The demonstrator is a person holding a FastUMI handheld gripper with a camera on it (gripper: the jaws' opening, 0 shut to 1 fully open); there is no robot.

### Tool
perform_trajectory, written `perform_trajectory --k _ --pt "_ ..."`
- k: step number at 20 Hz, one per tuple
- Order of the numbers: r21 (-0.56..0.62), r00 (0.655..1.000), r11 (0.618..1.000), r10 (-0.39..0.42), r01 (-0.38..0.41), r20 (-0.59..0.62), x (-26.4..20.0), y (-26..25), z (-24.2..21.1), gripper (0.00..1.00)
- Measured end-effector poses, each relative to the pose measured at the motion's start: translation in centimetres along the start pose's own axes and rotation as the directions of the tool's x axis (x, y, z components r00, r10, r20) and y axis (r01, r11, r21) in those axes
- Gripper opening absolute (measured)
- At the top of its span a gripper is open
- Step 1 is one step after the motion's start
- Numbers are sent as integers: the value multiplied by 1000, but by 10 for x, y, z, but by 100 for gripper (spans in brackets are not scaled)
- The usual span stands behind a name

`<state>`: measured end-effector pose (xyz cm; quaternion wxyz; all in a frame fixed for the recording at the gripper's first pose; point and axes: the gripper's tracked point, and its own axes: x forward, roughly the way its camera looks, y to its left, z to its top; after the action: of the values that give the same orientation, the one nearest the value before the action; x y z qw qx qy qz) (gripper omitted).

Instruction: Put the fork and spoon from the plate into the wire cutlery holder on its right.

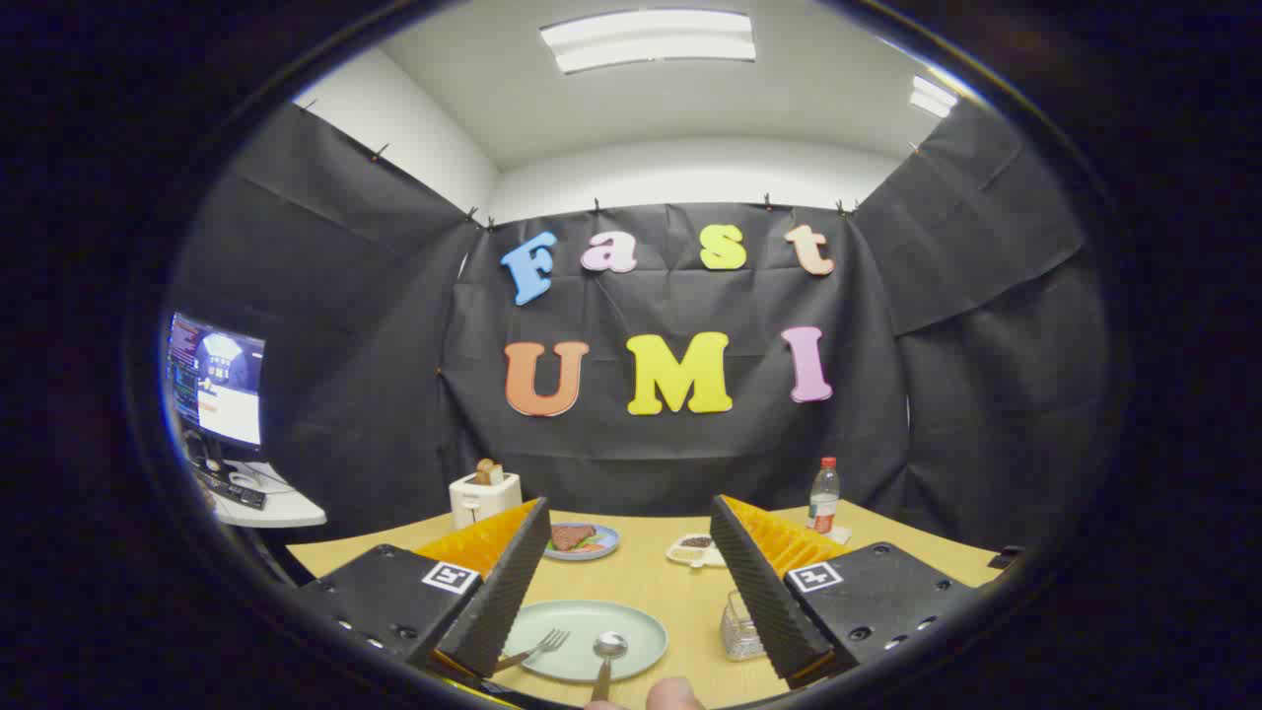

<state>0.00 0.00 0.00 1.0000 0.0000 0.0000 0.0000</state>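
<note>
A pale green plate lies on the wooden table between my two fingers, close below them. A metal fork rests on its left part, tines pointing away. A metal spoon lies beside it toward the middle, bowl away from me. The wire cutlery holder stands to the plate's right, partly hidden by my right finger. My gripper is open and held above the table, with nothing between its fingers. A fingertip of a person shows at the near edge.
Farther back on the table are a blue plate with food, a small white dish, a white toaster with bread and a red-capped bottle. A monitor on a side desk stands off to the left.
</note>
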Motion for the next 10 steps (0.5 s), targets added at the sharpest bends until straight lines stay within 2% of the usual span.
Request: perform_trajectory --k 5,10 --pt "25 1000 1000 6 -6 -15 1 6 1 97" --pt "-14 998 999 33 -33 -48 -5 12 -8 98"
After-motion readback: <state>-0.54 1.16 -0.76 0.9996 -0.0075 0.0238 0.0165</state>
